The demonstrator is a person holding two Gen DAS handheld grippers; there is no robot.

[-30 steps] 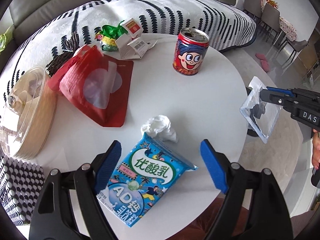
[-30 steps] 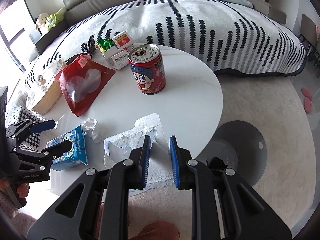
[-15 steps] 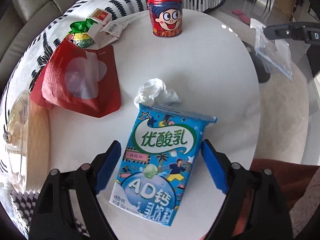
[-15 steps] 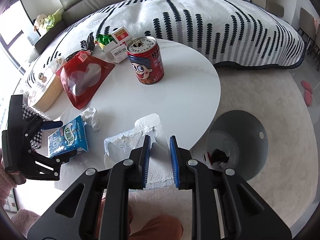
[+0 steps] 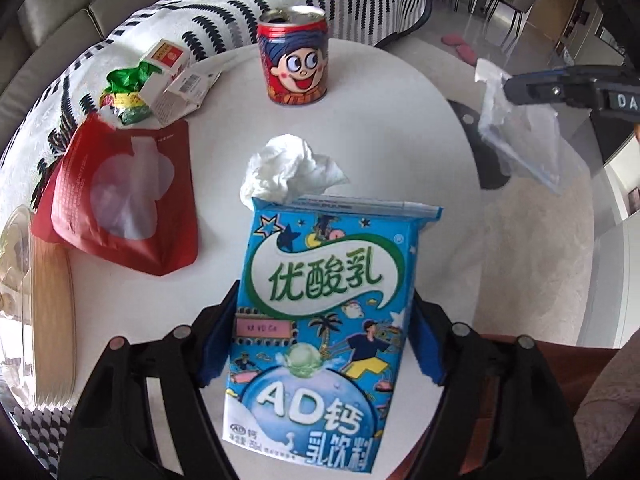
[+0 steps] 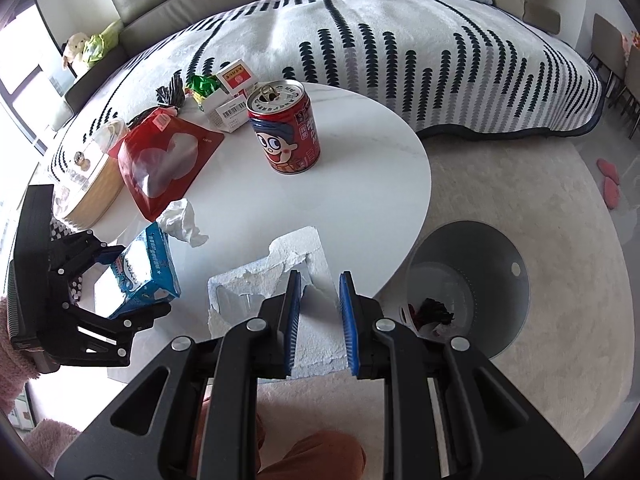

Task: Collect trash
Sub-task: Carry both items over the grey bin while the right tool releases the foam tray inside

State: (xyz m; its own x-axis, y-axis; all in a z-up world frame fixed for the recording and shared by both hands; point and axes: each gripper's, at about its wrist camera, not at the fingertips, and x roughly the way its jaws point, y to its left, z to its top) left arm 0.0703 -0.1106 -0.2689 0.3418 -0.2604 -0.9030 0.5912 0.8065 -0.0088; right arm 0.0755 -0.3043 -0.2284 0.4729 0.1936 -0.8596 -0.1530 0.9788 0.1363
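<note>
From my left wrist camera, my left gripper (image 5: 324, 344) now straddles the blue rectangular drink carton (image 5: 320, 320), which lies flat on the round white table (image 5: 400, 128). A second ago the carton sat askew ahead of the fingers; now it lies square between them and fills the lower middle of the view. The jaws are closing, a blue pad at each long side of the carton, though I cannot tell whether they press on it yet. Just beyond the carton's far end lies a crumpled white tissue (image 5: 292, 170), touching it. Farther ahead stands the red drink can with a cartoon face (image 5: 294, 56), upright and open. Ahead to the left lies the flat red pouch with a clear window (image 5: 120, 196), and past it a small white and red cardboard box (image 5: 172, 76) beside a green crinkled wrapper (image 5: 126, 94). Off to the right, beyond the table edge, my right gripper (image 5: 516, 88) holds a clear plastic piece (image 5: 520, 136) in the air.

From my right wrist camera, my right gripper (image 6: 320, 320) is narrowly parted and clamped on the torn white foam-and-plastic tray (image 6: 280, 280), just as it was a second ago. The grey round bin (image 6: 480, 264) stands on the carpet ahead to the right, with some rubbish in its bottom. To the left, my left gripper (image 6: 128, 276) has come in over the carton (image 6: 148, 272), one finger on each side of it, where earlier it held off at the table's edge.
</note>
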